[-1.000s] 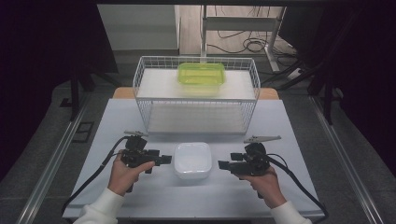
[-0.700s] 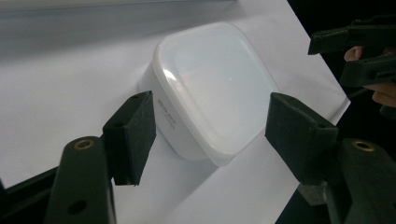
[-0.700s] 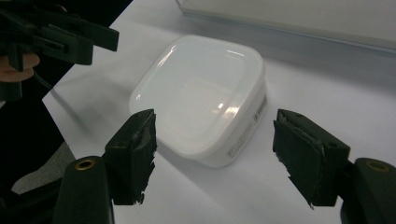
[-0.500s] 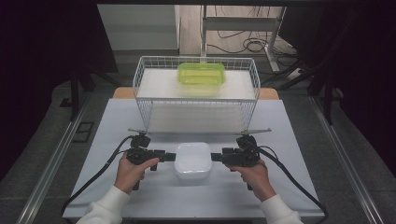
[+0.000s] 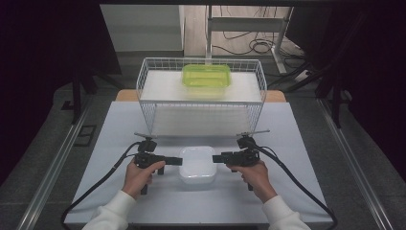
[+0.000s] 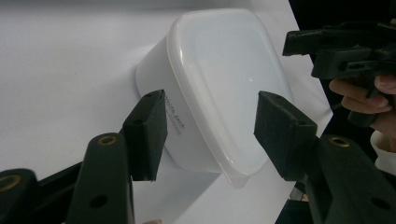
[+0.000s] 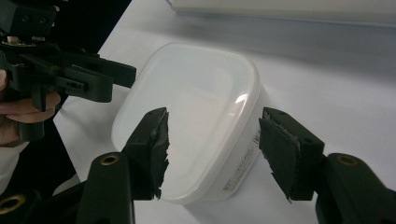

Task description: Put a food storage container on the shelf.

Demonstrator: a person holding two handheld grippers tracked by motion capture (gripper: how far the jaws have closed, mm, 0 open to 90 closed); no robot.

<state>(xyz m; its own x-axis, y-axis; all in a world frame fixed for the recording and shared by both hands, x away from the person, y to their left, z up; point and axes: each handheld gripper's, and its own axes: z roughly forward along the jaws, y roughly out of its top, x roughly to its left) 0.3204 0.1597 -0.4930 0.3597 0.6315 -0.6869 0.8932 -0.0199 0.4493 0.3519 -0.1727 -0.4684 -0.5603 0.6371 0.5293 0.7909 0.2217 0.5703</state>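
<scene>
A white lidded plastic container (image 5: 196,165) sits on the table's near middle, between both hands. My left gripper (image 5: 178,161) reaches its left edge and my right gripper (image 5: 216,157) its right edge. In the left gripper view the container (image 6: 224,79) lies tilted across the frame, and my left gripper (image 6: 212,123) is open with the container's near edge in the gap. In the right gripper view my right gripper (image 7: 217,140) is open around the near side of the container (image 7: 191,102). The left gripper (image 7: 65,74) faces it from the far side. Neither pair of pads presses the plastic.
A white wire basket (image 5: 152,103) stands just behind the container, with a green lidded box (image 5: 206,76) at its back. Cables trail from both grippers toward the table's front corners. The table's front edge (image 5: 191,223) is close to the forearms.
Both grippers have moved inward to the container's two sides. A second ago they were held apart from it, and the jaws stay open.
</scene>
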